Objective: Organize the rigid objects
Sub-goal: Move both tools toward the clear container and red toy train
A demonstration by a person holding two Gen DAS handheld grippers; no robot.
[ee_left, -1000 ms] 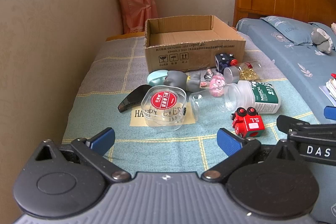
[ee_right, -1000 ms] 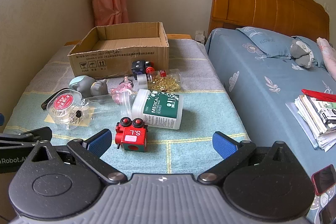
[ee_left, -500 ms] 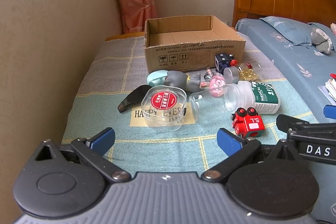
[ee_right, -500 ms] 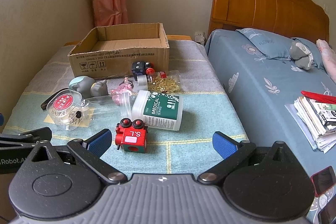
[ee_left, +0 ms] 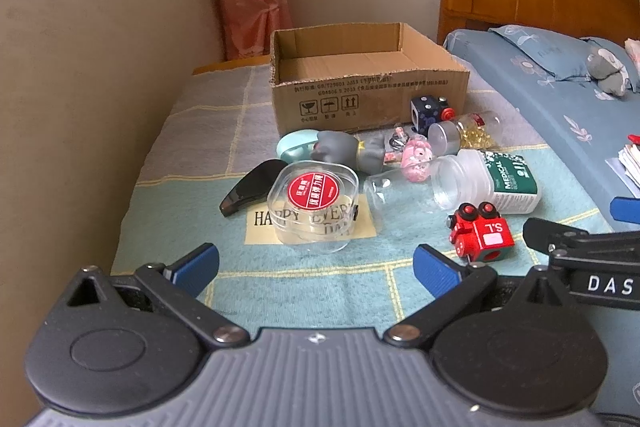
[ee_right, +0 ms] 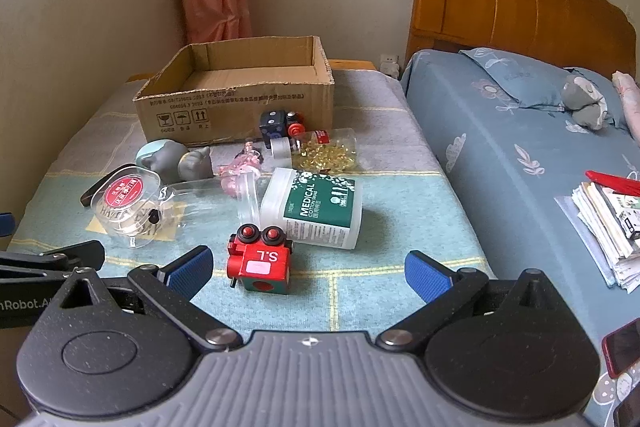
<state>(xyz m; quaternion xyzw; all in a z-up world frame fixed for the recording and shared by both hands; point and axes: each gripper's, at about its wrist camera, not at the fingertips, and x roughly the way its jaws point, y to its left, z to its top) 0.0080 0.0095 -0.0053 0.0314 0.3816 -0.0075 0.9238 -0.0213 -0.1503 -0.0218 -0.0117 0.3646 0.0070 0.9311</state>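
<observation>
- Task barely begun, by my read: cardboard box (ee_left: 368,83) looks empty inside, all the small items lie loose on the checked blanket (ee_left: 312,283) in front of it.
- Left gripper (ee_left: 316,265) spread wide, holds nothing, hovers over the near blanket facing the clear round case (ee_left: 314,205).
- Right gripper (ee_right: 306,267) also spread, empty; red toy train (ee_right: 259,259) sits just ahead between its blue pads, nearer the left pad, not touched.
- Left to do: everything — train, case, cotton swab tub (ee_right: 316,207), capsule bottle (ee_right: 320,149), dice cube (ee_right: 274,125), grey figure (ee_right: 180,161), pink charm (ee_right: 240,171), black piece (ee_left: 250,189).
- Train: upright, its two round knobs on the side toward the box, the "S.L" top faces up; long axis roughly runs near-to-far.
- Swab tub lies on its side, long axis across the blanket, open mouth toward the left wall.
- Capsule bottle also on its side, cap end left.
</observation>
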